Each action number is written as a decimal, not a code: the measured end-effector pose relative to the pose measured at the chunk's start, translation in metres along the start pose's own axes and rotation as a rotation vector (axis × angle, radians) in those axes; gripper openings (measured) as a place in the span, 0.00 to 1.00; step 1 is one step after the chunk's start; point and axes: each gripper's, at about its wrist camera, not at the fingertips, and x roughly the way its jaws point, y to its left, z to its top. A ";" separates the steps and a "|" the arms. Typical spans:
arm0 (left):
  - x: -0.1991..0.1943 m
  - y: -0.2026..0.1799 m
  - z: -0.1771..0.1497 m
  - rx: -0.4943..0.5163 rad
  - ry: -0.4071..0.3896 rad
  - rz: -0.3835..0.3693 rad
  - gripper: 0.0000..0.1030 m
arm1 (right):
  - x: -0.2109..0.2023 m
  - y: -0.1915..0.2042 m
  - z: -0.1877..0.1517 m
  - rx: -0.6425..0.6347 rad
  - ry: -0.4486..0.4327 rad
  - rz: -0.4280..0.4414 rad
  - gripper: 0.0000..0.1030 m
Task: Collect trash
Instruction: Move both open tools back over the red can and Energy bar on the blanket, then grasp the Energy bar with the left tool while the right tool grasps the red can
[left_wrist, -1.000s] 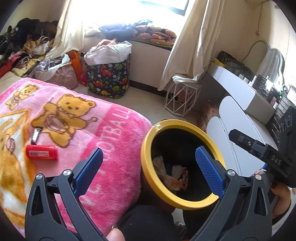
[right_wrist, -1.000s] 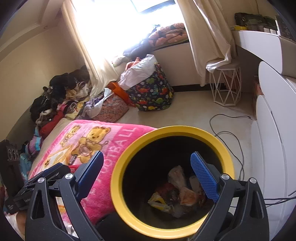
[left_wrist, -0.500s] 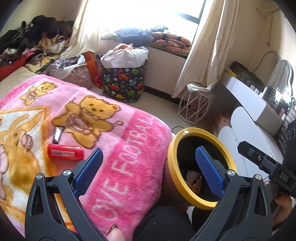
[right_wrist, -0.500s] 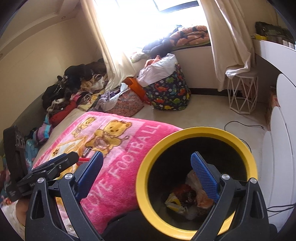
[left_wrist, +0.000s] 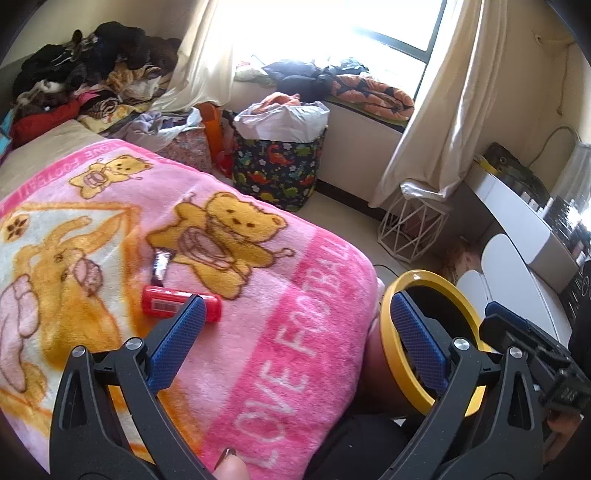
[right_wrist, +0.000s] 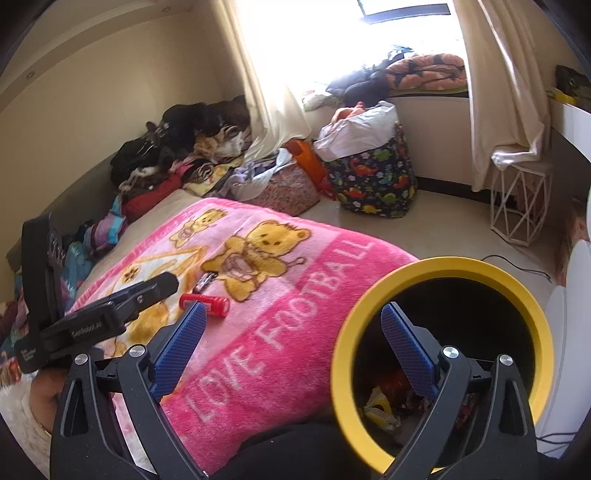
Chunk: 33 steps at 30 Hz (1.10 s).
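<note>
Both grippers empty, jaws apart: left gripper (left_wrist: 295, 345) over red tube (left_wrist: 181, 303) on blanket (left_wrist: 280, 332); right gripper (right_wrist: 291, 345) beside yellow-rimmed bin (right_wrist: 443, 266), lower right.

The blanket (left_wrist: 258, 302) is lying ahead of the left gripper (left_wrist: 295, 339) and is bearing the tube (left_wrist: 181, 302) just beyond that gripper's left finger. The wrapper (left_wrist: 161, 264) is lying just behind the tube. The bin (left_wrist: 391, 332) is standing right of the blanket, touching its edge, beneath the right gripper (right_wrist: 291, 347). Trash (right_wrist: 380, 410) is sitting inside the bin. The laundry basket (left_wrist: 277, 170) is standing well ahead on the floor.
</note>
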 end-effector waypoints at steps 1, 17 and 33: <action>-0.001 0.003 0.001 -0.004 -0.004 0.005 0.89 | 0.003 0.003 0.000 -0.007 0.004 0.005 0.90; -0.002 0.085 0.015 -0.157 0.001 0.104 0.89 | 0.060 0.051 -0.001 -0.153 0.094 0.073 0.90; 0.081 0.142 0.049 -0.175 0.225 0.075 0.47 | 0.142 0.104 -0.010 -0.350 0.198 0.134 0.90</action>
